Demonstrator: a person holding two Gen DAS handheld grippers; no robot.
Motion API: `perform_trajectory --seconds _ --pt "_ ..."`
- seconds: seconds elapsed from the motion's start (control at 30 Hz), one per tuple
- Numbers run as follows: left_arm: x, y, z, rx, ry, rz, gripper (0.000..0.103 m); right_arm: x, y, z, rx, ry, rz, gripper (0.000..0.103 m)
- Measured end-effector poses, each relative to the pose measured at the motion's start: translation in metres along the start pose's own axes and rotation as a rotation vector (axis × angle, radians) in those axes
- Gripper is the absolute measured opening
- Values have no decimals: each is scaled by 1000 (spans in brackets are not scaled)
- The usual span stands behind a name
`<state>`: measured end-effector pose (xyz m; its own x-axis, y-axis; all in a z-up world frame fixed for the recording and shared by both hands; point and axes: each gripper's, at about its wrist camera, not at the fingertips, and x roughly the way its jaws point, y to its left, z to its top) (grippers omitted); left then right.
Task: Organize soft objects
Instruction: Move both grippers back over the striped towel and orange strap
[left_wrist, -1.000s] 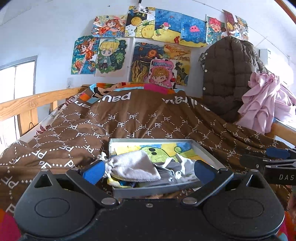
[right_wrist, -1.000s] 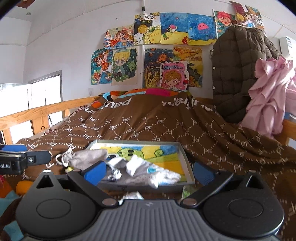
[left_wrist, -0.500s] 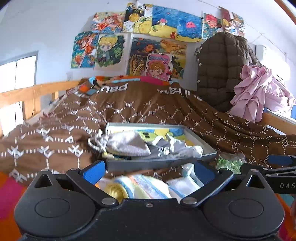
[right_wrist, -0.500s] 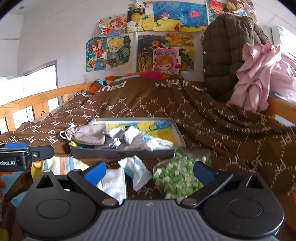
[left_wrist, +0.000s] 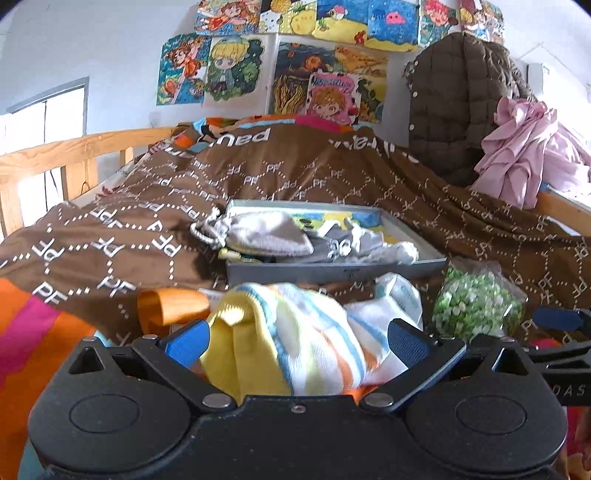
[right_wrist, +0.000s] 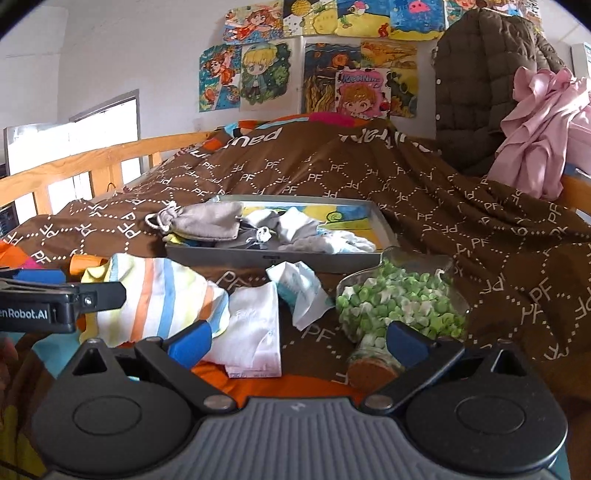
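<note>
Striped cloth: we saw a soft, crumpled piece (left_wrist: 295, 343) banded in yellow, white, pale blue and orange, lying on the bed at 6 o'clock from the tray; in the right wrist view it (right_wrist: 159, 299) sat at about 9 o'clock from our fingers.
Left gripper: ours (left_wrist: 297, 341) had its jaws spread wide, one blue pad on each side of the striped cloth; whether the pads touched it we could not tell.
Right gripper: ours (right_wrist: 299, 338) was also spread wide and held nothing; a white folded cloth (right_wrist: 255, 328) lay between its fingers, toward the left one.
Tray: we saw a grey shallow tray (left_wrist: 332, 271) with a cartoon-printed floor at 12 o'clock from both grippers, resting on the brown blanket (left_wrist: 155, 206).
Tray contents: a grey drawstring pouch (left_wrist: 266, 234) hung over the tray's left rim, with grey and white soft pieces (left_wrist: 365, 245) heaped just beside it at 3 o'clock.
Green-and-white bits: we saw a clear container (right_wrist: 399, 302) full of them, lying on its side with a cork stopper toward us, at 5 o'clock from the tray.
Pale blue-and-white wrapper: it (right_wrist: 301, 291) lay crumpled between the white cloth and the container.
Orange piece: a small roll (left_wrist: 171, 308) lay at 9 o'clock from the striped cloth.
Background: drawings (right_wrist: 317, 74) hung on the wall, with a brown jacket (right_wrist: 480, 96) and pink cloth (right_wrist: 539, 129) at 2 o'clock.
</note>
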<state>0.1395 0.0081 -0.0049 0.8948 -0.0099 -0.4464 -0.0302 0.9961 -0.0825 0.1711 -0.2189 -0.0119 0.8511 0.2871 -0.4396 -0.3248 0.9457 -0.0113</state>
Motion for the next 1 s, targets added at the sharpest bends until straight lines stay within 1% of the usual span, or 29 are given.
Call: perform_trajectory --seconds 0.1,0.23,0.57,1.0 --pt "0 0 -3 -1 26 7 102 3 2 -3 -19 14 6 103" --pt "-1 -2 -6 16 44 16 102 8 6 -6 -40 29 18 103" --pt "-1 6 -15 11 87 50 102 15 14 -13 -81 64 60 103" --pt "-9 26 -21 -20 104 79 102 16 27 -19 -129 78 90 103"
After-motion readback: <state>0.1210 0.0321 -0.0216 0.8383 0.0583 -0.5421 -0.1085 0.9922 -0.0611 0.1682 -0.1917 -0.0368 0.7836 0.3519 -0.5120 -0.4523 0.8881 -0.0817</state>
